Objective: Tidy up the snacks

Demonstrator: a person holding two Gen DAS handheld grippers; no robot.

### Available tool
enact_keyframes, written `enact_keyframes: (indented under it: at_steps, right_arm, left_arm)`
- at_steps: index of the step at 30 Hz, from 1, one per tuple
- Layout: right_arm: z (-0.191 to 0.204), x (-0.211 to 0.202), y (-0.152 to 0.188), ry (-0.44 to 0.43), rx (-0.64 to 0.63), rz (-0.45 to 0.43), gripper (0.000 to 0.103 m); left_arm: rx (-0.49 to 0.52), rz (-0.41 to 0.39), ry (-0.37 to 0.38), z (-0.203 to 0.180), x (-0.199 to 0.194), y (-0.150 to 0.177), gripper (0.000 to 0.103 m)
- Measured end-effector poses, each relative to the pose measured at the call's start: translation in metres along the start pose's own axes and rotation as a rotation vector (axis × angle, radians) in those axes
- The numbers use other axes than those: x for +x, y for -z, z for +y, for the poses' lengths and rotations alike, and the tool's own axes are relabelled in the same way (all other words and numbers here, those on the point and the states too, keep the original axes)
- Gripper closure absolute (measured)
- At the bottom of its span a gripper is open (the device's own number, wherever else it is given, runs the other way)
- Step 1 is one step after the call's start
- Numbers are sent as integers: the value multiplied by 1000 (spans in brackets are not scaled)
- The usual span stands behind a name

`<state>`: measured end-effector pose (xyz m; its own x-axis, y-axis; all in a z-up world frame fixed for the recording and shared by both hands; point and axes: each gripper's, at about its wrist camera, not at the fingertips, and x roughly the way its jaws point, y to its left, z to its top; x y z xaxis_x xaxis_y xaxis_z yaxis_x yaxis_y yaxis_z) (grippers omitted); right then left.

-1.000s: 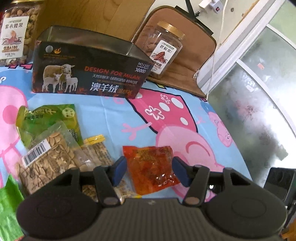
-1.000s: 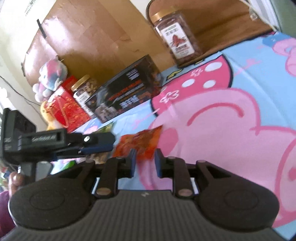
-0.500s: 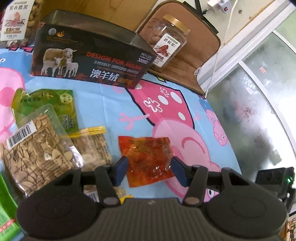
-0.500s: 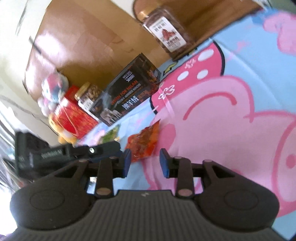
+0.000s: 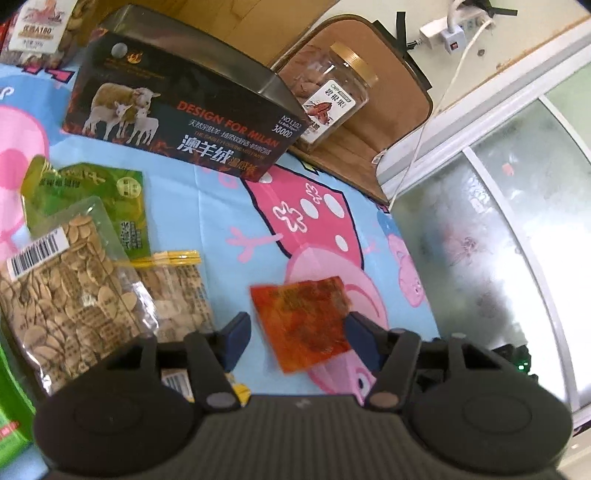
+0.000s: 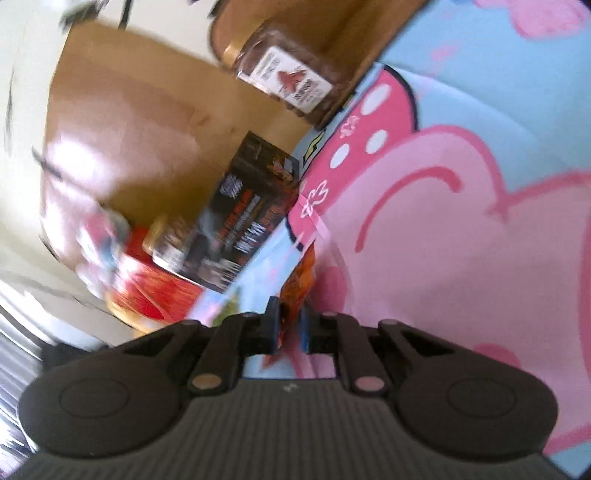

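Note:
An orange-red snack packet lies on the cartoon-print cloth between the fingers of my left gripper, which is open around it. In the right wrist view the same packet stands edge-on between the blue pads of my right gripper, which is shut on it. A bag of pumpkin seeds, a green packet and a yellow-topped packet lie to the left. The right wrist view is blurred.
A dark open box with sheep printed on it stands behind the snacks. A clear nut jar with a gold lid stands at its right, another jar at far left. The bed edge and glass door are at right.
My left gripper moved forward over the orange packet, its fingers now on both sides. My right gripper opened, swung in toward the packet and shut on its edge. The packet looks tilted.

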<state>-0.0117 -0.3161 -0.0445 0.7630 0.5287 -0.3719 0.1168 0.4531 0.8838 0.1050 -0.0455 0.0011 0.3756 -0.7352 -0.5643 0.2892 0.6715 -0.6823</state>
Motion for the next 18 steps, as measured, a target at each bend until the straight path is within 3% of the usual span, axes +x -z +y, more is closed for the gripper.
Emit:
enact_keyframes:
  at_steps: [7, 10, 11, 12, 13, 14, 18]
  right_arm:
    - [-16, -14, -5, -214, 198, 12, 91]
    - [-11, -15, -9, -270, 230, 21, 92]
    - [-9, -16, -9, -293, 240, 22, 91]
    - [-8, -17, -10, -313, 249, 29, 91]
    - [-6, -15, -9, -332, 261, 36, 91]
    - [-4, -12, -7, -351, 272, 49, 91]
    - [11, 1, -8, -356, 244, 81, 92]
  left_arm:
    - [-16, -3, 77, -11, -8, 5, 41]
    - [-11, -34, 84, -14, -18, 9, 26]
    - [-14, -47, 89, -14, -21, 11, 26]
    - [-14, -57, 99, -15, -23, 11, 28]
    - [-7, -73, 115, -17, -25, 11, 49]
    - [6, -79, 128, -19, -27, 10, 60]
    - [63, -148, 75, -26, -44, 5, 79]
